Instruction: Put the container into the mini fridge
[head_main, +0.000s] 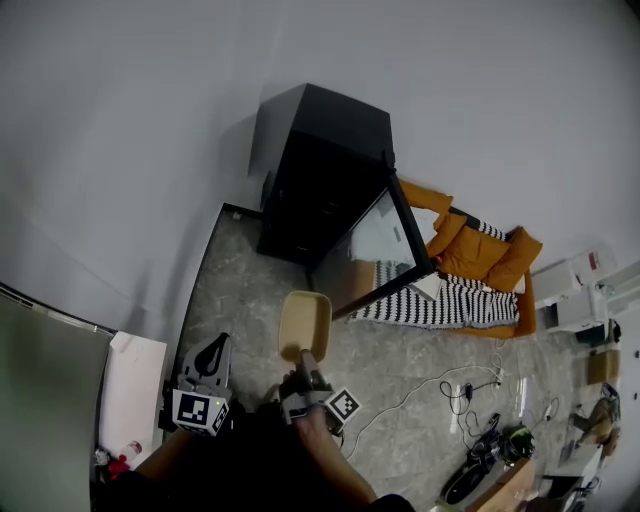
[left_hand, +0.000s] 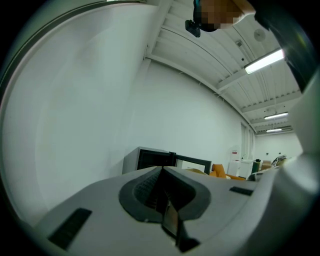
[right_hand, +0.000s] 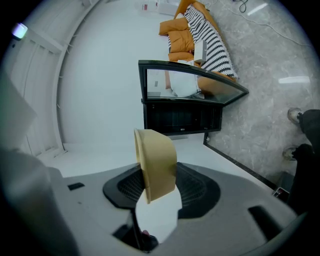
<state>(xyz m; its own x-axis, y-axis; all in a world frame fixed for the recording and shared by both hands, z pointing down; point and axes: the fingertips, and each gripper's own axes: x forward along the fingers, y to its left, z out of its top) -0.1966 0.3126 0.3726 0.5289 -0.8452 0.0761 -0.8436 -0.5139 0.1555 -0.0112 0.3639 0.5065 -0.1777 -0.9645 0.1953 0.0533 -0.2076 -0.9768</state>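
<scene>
Container: a tan, open container (right_hand: 156, 161) is clamped in the right gripper (right_hand: 154, 192). It is in the air above the floor (head_main: 400, 380), near the fridge but not yet inside it.
Right gripper: the jaws are closed on the near end of the container; the rest of it sticks out in front of the jaws. In the head view the container (head_main: 305, 322) shows its hollow side to the camera.
Left gripper: the left gripper (left_hand: 161, 172) has its jaws together, with nothing between them. In the head view it (head_main: 212, 352) is just to the left of the right gripper (head_main: 303, 355).
Fridge: the black fridge (head_main: 322, 170) stands on the floor against the white wall (head_main: 150, 130). Its front faces the grippers.
Door: the glass door (head_main: 385, 245) is wide open, swung to the right. In the right gripper view the open door (right_hand: 192, 82) is straight ahead, beyond the container.
Sofa: an orange sofa (head_main: 475, 250) with a striped blanket (head_main: 450, 300) is behind the open door.
Cables: some cables (head_main: 455, 385) lie on the floor at the right, well apart from the fridge.
</scene>
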